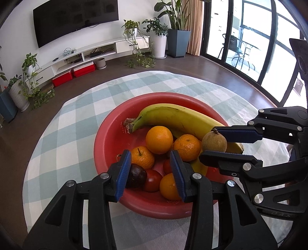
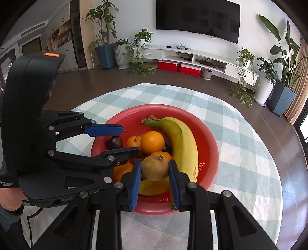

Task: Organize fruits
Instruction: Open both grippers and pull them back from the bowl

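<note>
- Right gripper [image 2: 155, 170] clamped on a round tan-brown fruit [image 2: 155, 168] with a stem nub, possibly a sapodilla, held over the red bowl [image 2: 208, 138].
- Left gripper [image 1: 150, 169] jaws apart, empty, above a dark fruit [image 1: 135, 176].
- Ahead of both grippers: banana [image 1: 179, 117], oranges.
- Checked tablecloth [image 1: 77, 119], TV [image 1: 75, 17] wall beyond.

You have a round red plastic bowl [image 1: 107, 138] on the checked cloth, heaped with fruit. A long yellow banana [image 1: 179, 117] curves across its 12 o'clock side, stem toward 9. Three round oranges [image 1: 159, 139] cluster at the centre, a dark purple-brown fruit [image 1: 135, 176] sits at 7 o'clock beside red tomatoes [image 1: 153, 180]. A round tan-brown fruit [image 2: 155, 168] is raised at 3 o'clock.
</note>
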`<move>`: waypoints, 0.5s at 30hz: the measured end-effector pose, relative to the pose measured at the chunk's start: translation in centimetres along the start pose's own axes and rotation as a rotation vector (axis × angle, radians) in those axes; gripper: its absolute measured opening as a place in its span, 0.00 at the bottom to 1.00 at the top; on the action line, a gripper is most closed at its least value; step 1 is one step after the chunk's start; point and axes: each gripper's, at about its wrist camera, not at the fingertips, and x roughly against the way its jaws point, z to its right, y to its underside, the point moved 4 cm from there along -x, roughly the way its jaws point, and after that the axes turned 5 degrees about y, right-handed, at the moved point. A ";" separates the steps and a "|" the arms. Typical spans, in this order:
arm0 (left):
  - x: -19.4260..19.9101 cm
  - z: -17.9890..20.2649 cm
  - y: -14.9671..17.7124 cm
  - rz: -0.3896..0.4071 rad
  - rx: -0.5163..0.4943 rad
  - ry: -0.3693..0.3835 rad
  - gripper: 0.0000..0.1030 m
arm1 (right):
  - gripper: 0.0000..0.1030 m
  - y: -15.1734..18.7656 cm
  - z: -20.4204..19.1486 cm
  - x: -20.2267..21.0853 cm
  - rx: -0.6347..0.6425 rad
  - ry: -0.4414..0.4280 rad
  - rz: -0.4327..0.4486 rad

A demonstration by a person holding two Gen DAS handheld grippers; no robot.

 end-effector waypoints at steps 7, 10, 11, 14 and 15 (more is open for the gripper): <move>1.6 -1.1 0.3 0.028 0.047 -0.043 0.53 | 0.39 0.0 -0.4 0.0 0.009 0.004 0.003; 2.7 -1.9 1.0 0.048 0.084 -0.059 0.62 | 0.46 -0.1 -0.5 0.1 0.001 0.006 0.007; 3.2 -2.1 1.2 0.059 0.099 -0.067 0.67 | 0.47 -0.2 -0.5 0.2 -0.003 0.011 0.010; 5.1 -2.5 1.9 0.099 0.134 -0.099 0.74 | 0.53 -0.3 -0.6 1.2 -0.022 0.007 0.036; 5.8 -2.5 2.0 0.109 0.140 -0.118 0.77 | 0.55 -0.3 -0.6 1.7 -0.027 0.012 0.049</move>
